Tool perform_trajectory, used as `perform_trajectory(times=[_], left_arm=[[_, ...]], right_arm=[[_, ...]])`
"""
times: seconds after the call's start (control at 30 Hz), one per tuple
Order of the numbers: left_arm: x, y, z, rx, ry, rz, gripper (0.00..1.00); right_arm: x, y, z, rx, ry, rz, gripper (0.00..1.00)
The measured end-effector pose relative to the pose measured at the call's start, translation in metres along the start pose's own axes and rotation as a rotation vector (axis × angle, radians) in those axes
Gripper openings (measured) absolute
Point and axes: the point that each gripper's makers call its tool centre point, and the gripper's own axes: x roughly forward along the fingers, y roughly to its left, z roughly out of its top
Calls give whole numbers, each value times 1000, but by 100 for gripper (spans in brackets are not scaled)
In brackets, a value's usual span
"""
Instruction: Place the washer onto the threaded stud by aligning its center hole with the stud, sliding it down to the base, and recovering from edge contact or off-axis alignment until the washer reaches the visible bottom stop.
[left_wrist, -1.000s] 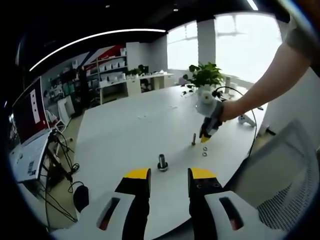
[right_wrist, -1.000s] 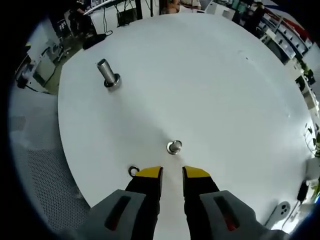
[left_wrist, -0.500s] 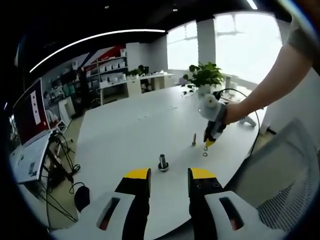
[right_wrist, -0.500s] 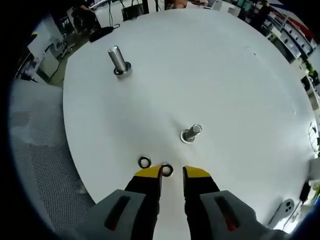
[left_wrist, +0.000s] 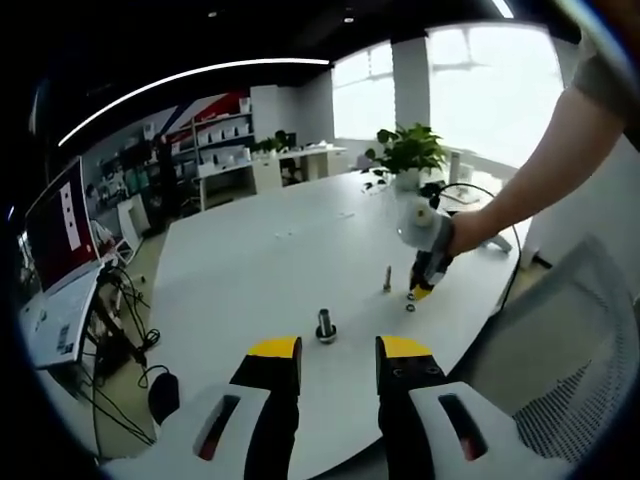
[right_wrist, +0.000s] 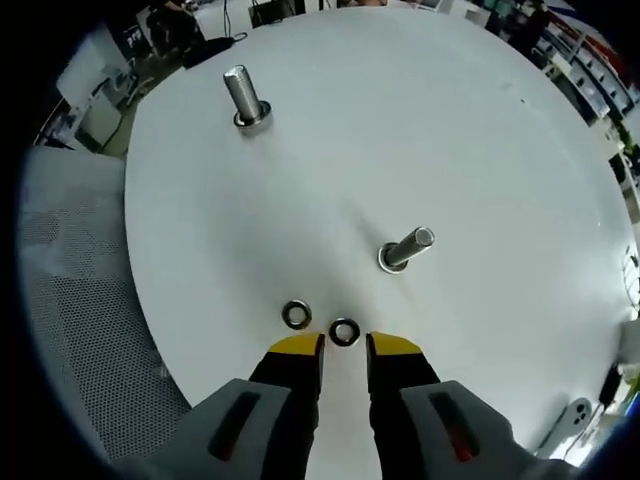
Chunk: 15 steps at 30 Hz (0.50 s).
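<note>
Silver metal on white

Silver washers (right_wrist: 344, 331), silver studs (right_wrist: 404, 249), white table (right_wrist: 420, 120); the gripper (right_wrist: 344, 352) tips are yellow (bodies grey).

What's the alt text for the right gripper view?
The right gripper hovers open over a white table, its yellow-tipped fingers just short of two loose washers. Beyond stand a nearer stud and a farther, thicker stud.
</note>
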Motion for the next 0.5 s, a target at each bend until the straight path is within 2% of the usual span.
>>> perform_trajectory(times=[0.2,0.23,0.33,0.5], left_arm=[[1,0,-1,-4,3,-4,28],[1,-1,-1,-3,5,-5,28],[1,-1,-1,-3,5,-6,28],[1,0,-1,-7,7,-4,28]], right_arm=[[1,-1,2,-7,-14,-7,18],[1,-1,2,-58,-9,-6,18],[1,0,2,-69,-2,-2,17],[3,-3,2,-91,60,9,16]])
